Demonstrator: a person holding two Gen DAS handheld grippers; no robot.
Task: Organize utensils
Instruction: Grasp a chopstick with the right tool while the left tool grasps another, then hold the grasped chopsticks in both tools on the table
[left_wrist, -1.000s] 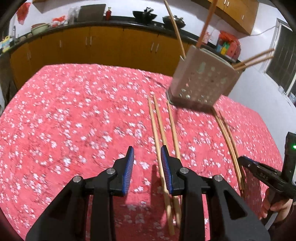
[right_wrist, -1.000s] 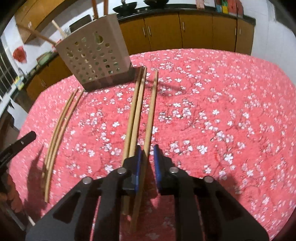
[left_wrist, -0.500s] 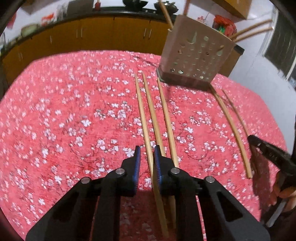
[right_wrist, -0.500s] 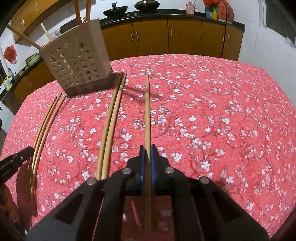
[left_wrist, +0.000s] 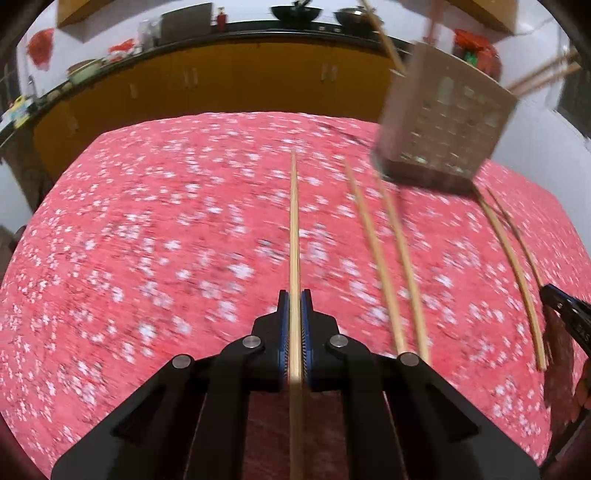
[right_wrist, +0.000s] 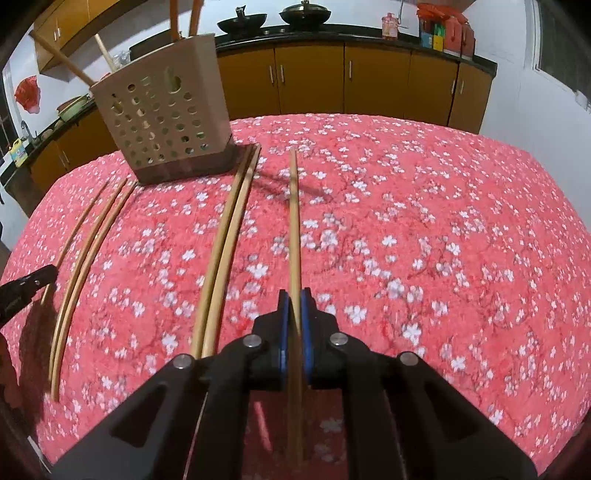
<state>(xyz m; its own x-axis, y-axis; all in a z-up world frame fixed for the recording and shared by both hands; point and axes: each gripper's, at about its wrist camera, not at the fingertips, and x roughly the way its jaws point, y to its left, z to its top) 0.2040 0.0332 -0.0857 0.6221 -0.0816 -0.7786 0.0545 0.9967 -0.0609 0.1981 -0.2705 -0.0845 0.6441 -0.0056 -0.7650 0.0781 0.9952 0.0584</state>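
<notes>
My left gripper (left_wrist: 294, 295) is shut on a long wooden chopstick (left_wrist: 294, 229) that points forward over the red flowered tablecloth (left_wrist: 147, 240). My right gripper (right_wrist: 294, 293) is shut on another chopstick (right_wrist: 293, 221). A beige perforated utensil holder (left_wrist: 447, 122) stands at the far right in the left wrist view and at the far left in the right wrist view (right_wrist: 162, 107), with chopsticks sticking out of it. Two loose pairs of chopsticks lie on the cloth (left_wrist: 391, 258) (left_wrist: 517, 266), also seen in the right wrist view (right_wrist: 229, 236) (right_wrist: 88, 251).
Brown kitchen cabinets (right_wrist: 332, 81) with a black counter run behind the table. Woks (right_wrist: 304, 14) and bottles stand on the counter. A gripper tip shows at the right edge of the left view (left_wrist: 565, 314) and at the left edge of the right view (right_wrist: 26, 288).
My left gripper has closed on a chopstick and lifted it away from the other two. My right gripper has closed on its chopstick and keeps holding it.
</notes>
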